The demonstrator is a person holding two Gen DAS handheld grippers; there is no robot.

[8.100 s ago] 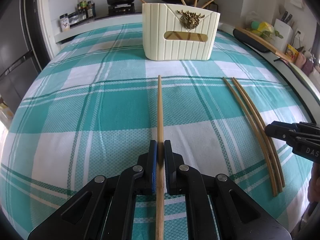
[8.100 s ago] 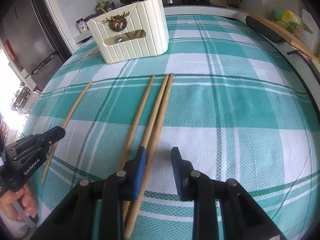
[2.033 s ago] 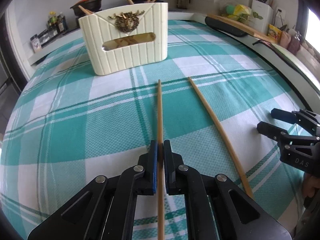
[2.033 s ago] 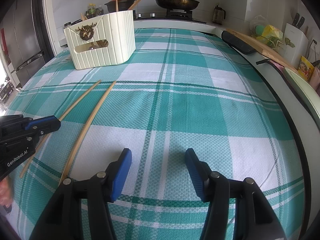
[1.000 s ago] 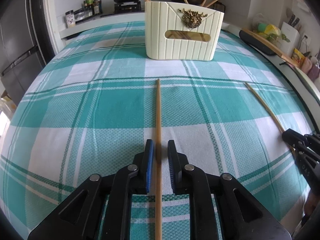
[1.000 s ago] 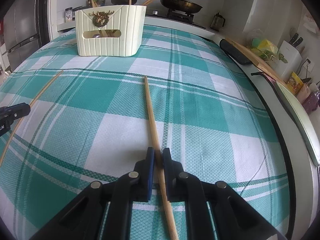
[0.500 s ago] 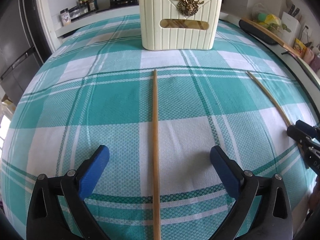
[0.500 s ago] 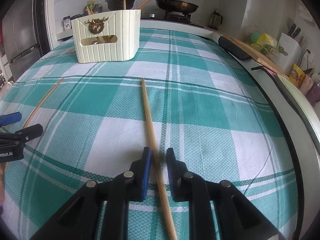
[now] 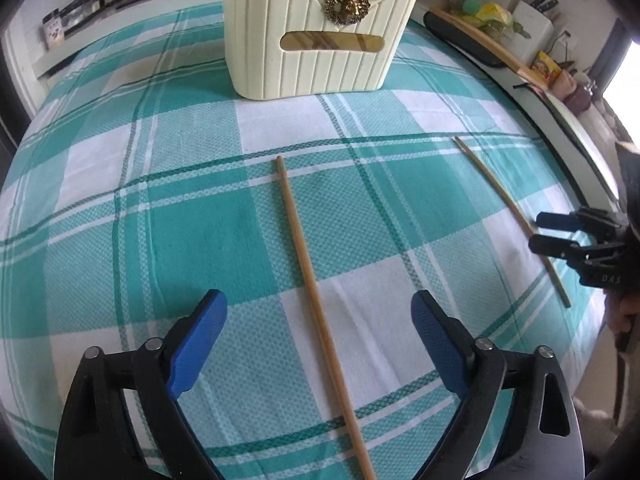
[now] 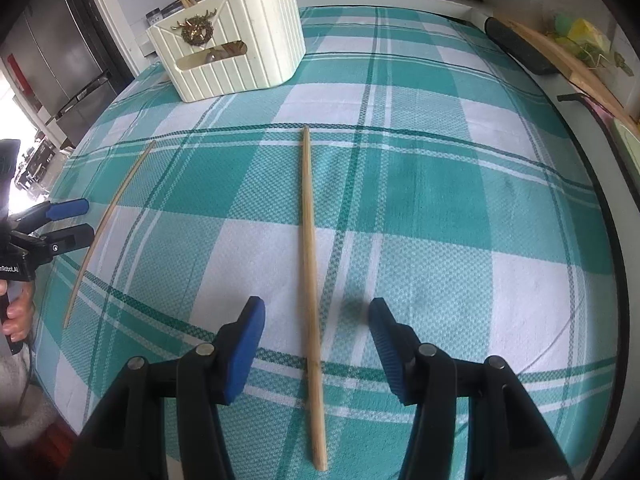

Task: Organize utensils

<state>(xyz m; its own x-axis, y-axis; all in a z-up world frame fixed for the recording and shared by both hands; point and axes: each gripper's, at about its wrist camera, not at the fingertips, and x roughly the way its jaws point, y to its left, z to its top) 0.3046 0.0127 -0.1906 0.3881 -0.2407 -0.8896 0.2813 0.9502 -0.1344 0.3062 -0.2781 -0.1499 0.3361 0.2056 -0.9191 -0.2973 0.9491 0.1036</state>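
You had both grippers spread over the cloth (image 9: 100, 168), each straddling a chopstick without touching it. The left gripper (image 9: 320, 340) had just been narrowing around its chopstick (image 9: 308, 276); the right gripper (image 10: 316, 344), around its own (image 10: 309, 240), had just been widening. Both sticks lay flat, aimed toward the holder (image 9: 316, 44), probably lined up for easy pickup.

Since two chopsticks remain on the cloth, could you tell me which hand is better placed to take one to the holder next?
Likely the left. Both tongs, left and right, stand open over a chopstick, but the left's chopstick points almost straight at the holder.
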